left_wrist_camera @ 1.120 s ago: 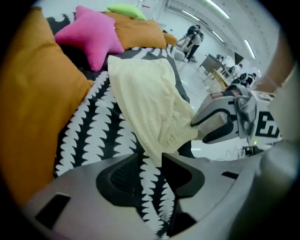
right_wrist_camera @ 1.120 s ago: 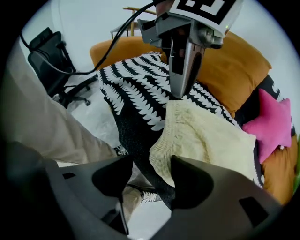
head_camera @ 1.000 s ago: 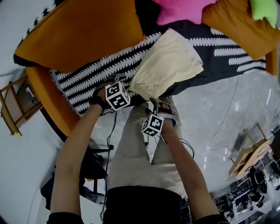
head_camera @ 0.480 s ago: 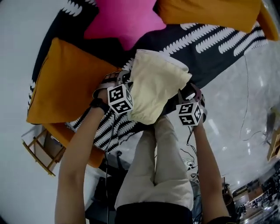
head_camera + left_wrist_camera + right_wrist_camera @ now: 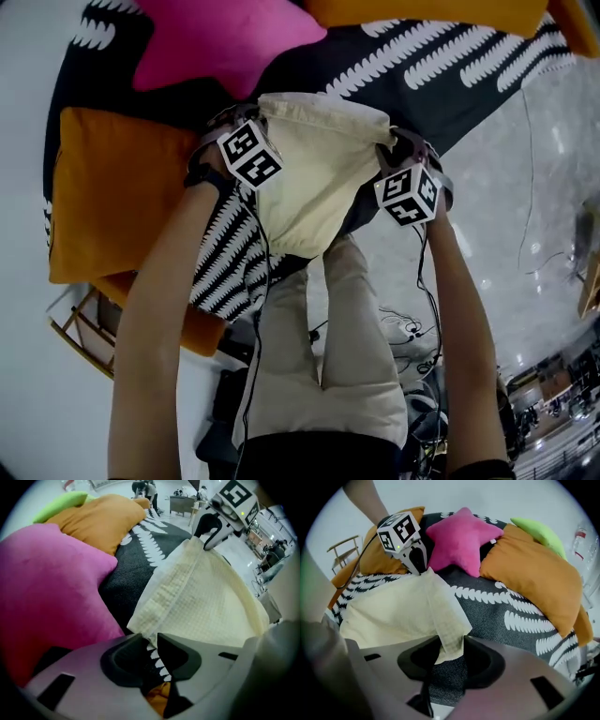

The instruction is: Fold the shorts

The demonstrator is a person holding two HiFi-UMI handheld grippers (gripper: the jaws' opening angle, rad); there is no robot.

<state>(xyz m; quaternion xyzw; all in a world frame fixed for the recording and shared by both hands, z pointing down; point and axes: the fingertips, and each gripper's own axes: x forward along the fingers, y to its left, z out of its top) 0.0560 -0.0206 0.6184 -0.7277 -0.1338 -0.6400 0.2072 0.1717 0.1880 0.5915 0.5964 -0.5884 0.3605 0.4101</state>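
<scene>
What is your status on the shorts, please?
Left claw, right claw: just been closing, each pinching a shorts corner. Shorts spread between them over patterned cover. Pink star cushion close ahead.

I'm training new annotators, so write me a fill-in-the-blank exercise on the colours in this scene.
The star-shaped pillow is ___.
The cover under the cream shorts is black with ___ markings.
The small pillow behind the orange pillow is ___.
Missing words: pink; white; green.
</scene>
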